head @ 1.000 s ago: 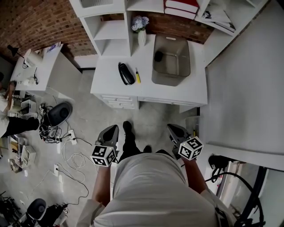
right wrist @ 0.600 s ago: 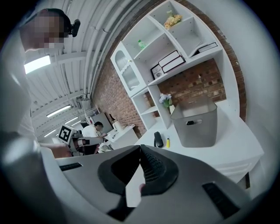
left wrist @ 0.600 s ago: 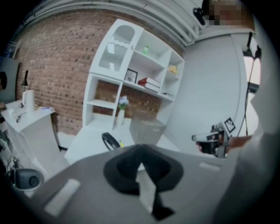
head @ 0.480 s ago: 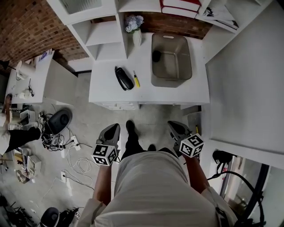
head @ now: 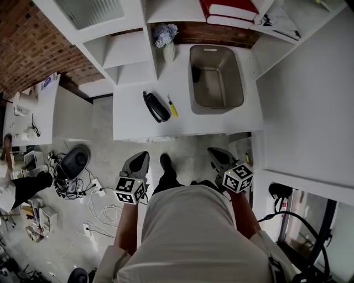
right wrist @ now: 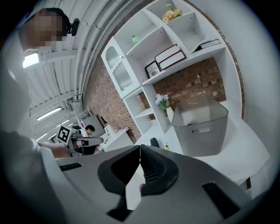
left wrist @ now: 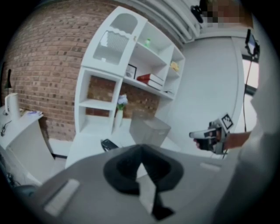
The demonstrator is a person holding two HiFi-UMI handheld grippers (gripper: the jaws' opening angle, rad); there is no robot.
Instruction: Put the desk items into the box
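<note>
Toward the desk's front-left, beside the grey box, lie a black item and yellow screwdriver, likely light, stiff, best pinched mid-body; we hold left gripper and right gripper clenched, empty.

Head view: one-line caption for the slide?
Person facing the white desk with left claw and right claw shut and empty; black object and yellow screwdriver lie left of the grey box.

Desk: box on its right part; handheld device left of box; screwdriver between them
Vase: behind device
Books: on shelf behind box
</note>
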